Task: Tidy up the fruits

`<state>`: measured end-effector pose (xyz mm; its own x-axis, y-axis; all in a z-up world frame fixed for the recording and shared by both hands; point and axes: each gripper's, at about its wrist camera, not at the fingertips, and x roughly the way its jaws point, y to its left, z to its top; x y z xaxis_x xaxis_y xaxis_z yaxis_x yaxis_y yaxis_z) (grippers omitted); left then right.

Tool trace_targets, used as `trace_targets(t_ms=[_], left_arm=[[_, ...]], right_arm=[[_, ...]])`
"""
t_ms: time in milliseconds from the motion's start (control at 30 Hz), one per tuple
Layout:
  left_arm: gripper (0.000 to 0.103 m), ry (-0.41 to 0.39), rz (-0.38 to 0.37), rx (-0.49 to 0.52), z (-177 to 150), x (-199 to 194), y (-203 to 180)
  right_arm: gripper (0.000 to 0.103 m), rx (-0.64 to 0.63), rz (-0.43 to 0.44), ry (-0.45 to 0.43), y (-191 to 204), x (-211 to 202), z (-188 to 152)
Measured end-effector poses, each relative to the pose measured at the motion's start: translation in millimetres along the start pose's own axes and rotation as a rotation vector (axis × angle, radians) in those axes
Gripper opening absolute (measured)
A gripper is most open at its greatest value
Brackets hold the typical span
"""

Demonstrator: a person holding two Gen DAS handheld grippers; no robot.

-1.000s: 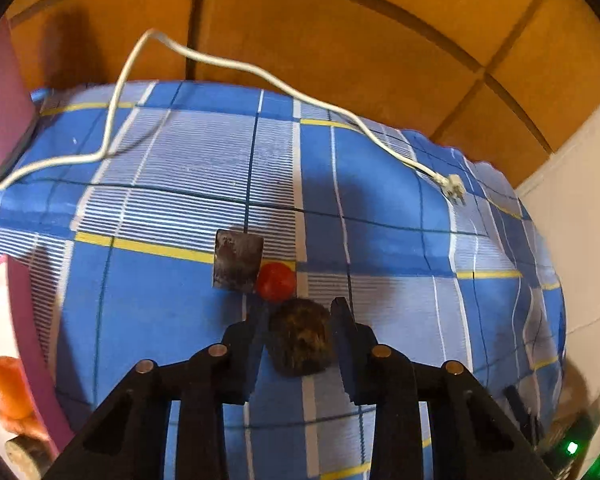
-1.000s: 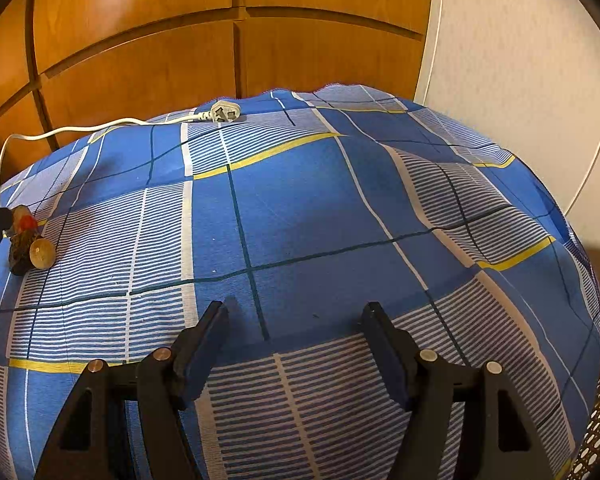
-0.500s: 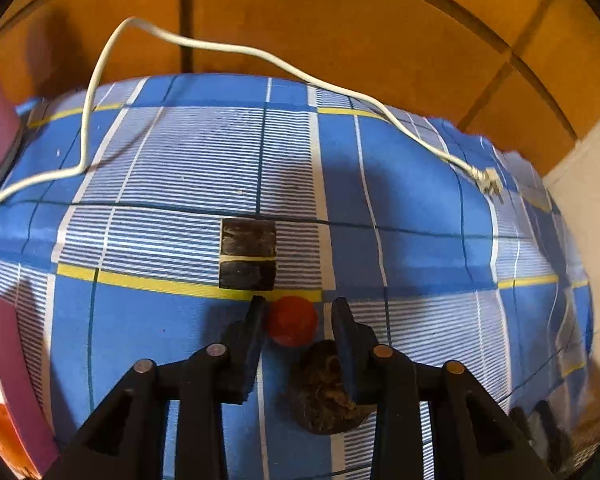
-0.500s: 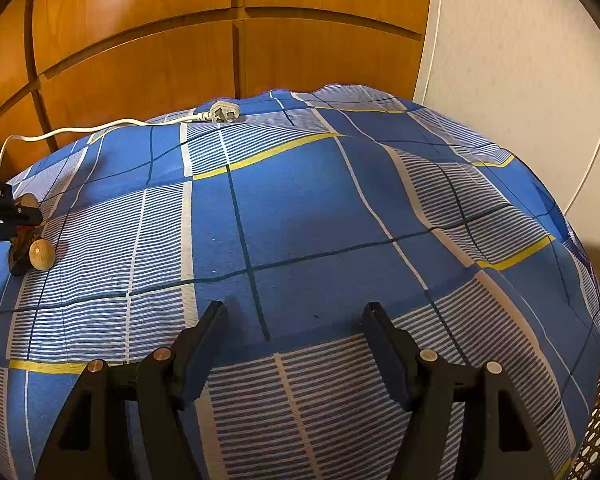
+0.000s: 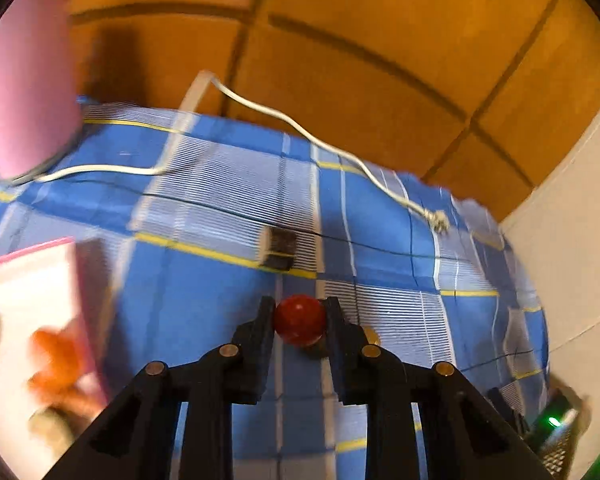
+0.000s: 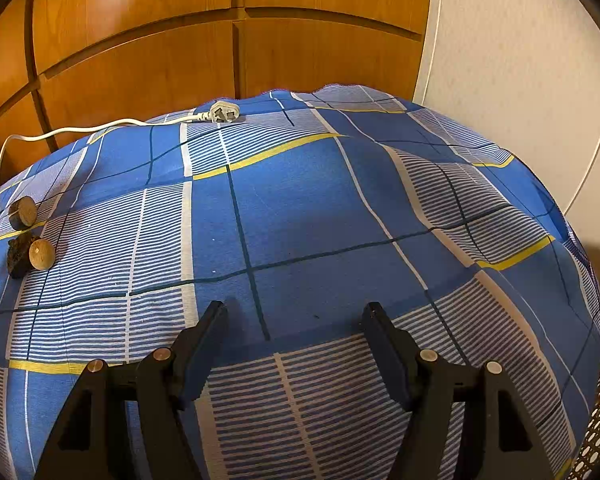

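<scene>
Left gripper [image 5: 300,316] clenched on a small round red fruit [image 5: 299,319], pinched between both black fingertips and carried above the blue plaid cloth [image 5: 204,312]; a pink-rimmed white box [image 5: 24,300] holding an orange item sits to its left. Right gripper [image 6: 292,316] released, jaws well apart and empty, over bare cloth. Far left in the right wrist view: two dark, tan-faced cylindrical pieces [image 6: 30,256] on the cloth, near a white power cord [image 6: 100,126].
</scene>
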<state>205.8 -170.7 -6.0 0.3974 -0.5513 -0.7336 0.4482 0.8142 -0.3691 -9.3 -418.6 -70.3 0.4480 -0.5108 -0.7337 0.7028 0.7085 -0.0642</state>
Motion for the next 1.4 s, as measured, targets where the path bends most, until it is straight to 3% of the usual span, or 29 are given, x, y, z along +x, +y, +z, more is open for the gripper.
trace_targets(t_ms=[233,400,600,967,1067,1133,1200,1400], left_arm=[[0.025,-0.137,0.119,-0.116,-38.2,-86.3,63.6],[0.025,-0.155,0.248,-0.206,-69.0,-116.0,122.5],[0.025,-0.131,0.293,-0.310,-93.7,-118.6,169.9],[0.031,-0.145,0.369,-0.295,-101.9,-109.5,185.7],[0.042,-0.149,0.372,-0.297,-104.5,-110.1,183.6],[0.044,-0.185,0.374,-0.305,-109.8,-119.3,178.9],[0.059,-0.214,0.384,-0.301,-113.9,-126.7,173.3],[0.061,-0.246,0.386,-0.270,-128.0,-146.4,154.3]], right_arm=[[0.071,0.000,0.000,0.000,0.2,-0.1,-0.2],[0.071,0.001,0.000,0.000,0.4,0.0,-0.2],[0.071,0.002,0.000,0.000,0.7,-0.3,-0.5],[0.071,0.004,0.001,0.000,1.6,-0.2,-0.4],[0.071,0.003,0.001,0.000,1.5,-0.2,-0.4],[0.071,0.004,0.002,0.000,1.4,-0.1,-0.4],[0.071,0.004,0.001,0.000,1.7,-0.1,-0.4],[0.071,0.005,0.002,0.000,1.6,-0.5,-0.8]])
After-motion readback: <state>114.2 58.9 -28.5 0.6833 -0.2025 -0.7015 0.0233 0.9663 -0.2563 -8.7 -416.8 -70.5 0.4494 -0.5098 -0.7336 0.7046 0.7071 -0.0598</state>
